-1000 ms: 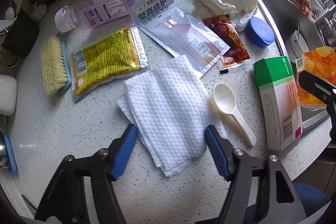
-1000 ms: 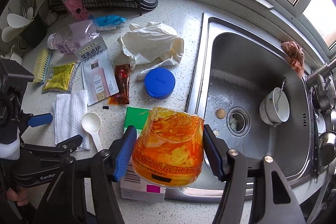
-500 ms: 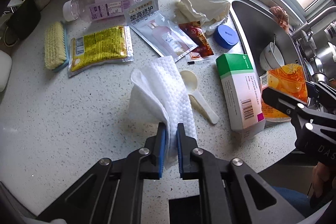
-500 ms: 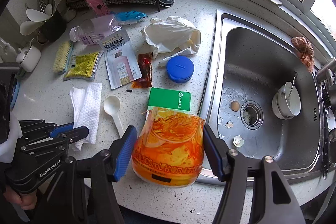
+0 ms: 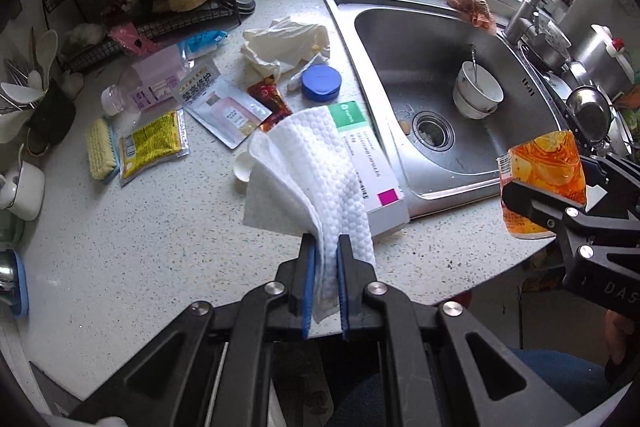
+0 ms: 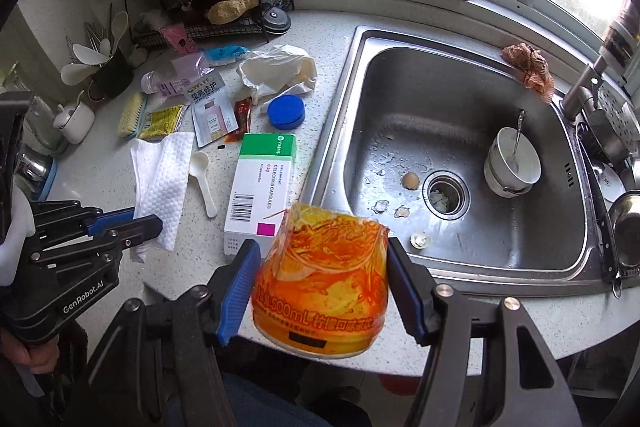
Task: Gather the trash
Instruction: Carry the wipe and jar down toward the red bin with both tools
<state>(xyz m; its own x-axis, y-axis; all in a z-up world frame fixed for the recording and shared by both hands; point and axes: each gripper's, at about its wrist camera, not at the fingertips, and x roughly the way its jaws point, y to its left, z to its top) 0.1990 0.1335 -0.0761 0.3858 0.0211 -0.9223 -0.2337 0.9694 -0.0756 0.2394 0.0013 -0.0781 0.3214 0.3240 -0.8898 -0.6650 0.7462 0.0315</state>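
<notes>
Left gripper point(image 5: 324, 255) fingers clamped on white paper towel point(image 5: 308, 171), lifted off counter point(image 5: 140, 235). Right gripper point(image 6: 320, 291) fingers hold orange cup wrapper point(image 6: 320, 283). I carry both; next needs bin, unseen. Medicine box point(image 6: 260, 187), sachets remain beyond.

White dimple-embossed tissue point(image 5: 312, 163); orange swirl-printed cup point(image 6: 320, 279) with orange lettering; green-and-white box point(image 6: 264, 183) — magenta square at its near end; blue lid point(image 6: 286, 111); yellow sachet point(image 5: 154, 143).
</notes>
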